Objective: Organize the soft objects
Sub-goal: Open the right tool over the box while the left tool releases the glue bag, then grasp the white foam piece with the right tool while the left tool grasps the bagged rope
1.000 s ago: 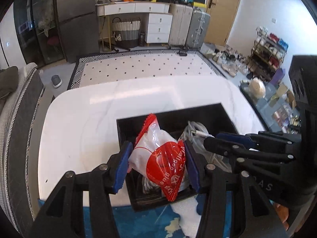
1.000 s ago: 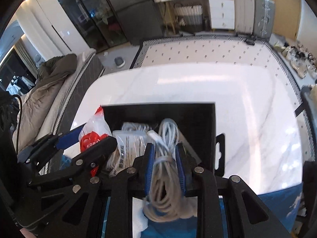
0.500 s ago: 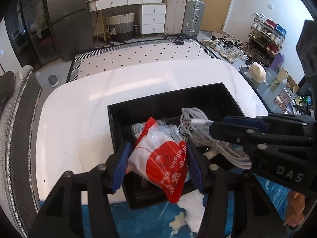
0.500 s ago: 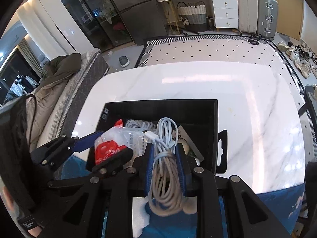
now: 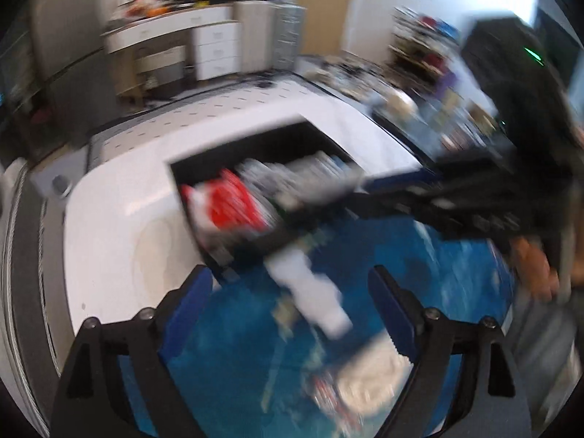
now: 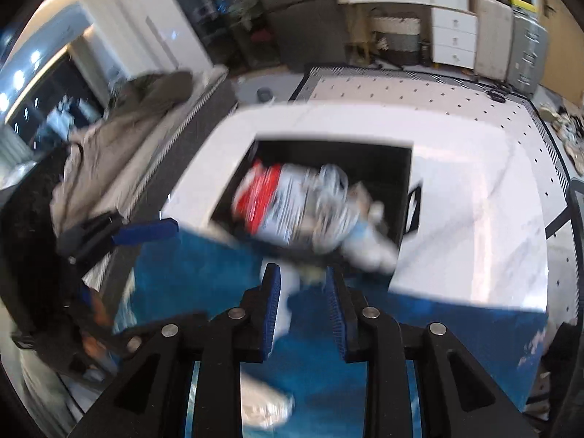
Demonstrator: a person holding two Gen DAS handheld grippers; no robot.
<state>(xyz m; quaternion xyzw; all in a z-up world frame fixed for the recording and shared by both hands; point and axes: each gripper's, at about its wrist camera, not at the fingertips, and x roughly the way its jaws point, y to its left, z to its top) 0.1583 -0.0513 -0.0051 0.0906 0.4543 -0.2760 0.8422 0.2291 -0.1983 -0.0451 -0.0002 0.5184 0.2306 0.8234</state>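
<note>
Both views are motion-blurred. A black box [image 5: 303, 135] [image 6: 401, 160] sits on the white table. A red and white plastic bag [image 5: 226, 208] [image 6: 261, 197] lies in its left part, beside a white coiled cable [image 5: 292, 179] [image 6: 328, 204]. My left gripper [image 5: 288, 299] is open and empty, back from the box over a blue mat [image 5: 255, 346]. My right gripper [image 6: 303, 306] has its jaws apart and empty, just short of the box; it also shows in the left wrist view [image 5: 401, 182].
The white table [image 5: 116, 241] [image 6: 474, 226] carries the box at its near edge. The blue mat [image 6: 204, 266] lies below, with blurred white items [image 5: 314, 292] [image 6: 266, 408] on it. A sofa with a coat [image 6: 120, 124] stands at the left.
My left gripper let go of the red and white bag, opened wide and pulled back. My right gripper released the cable into the box and pulled back.
</note>
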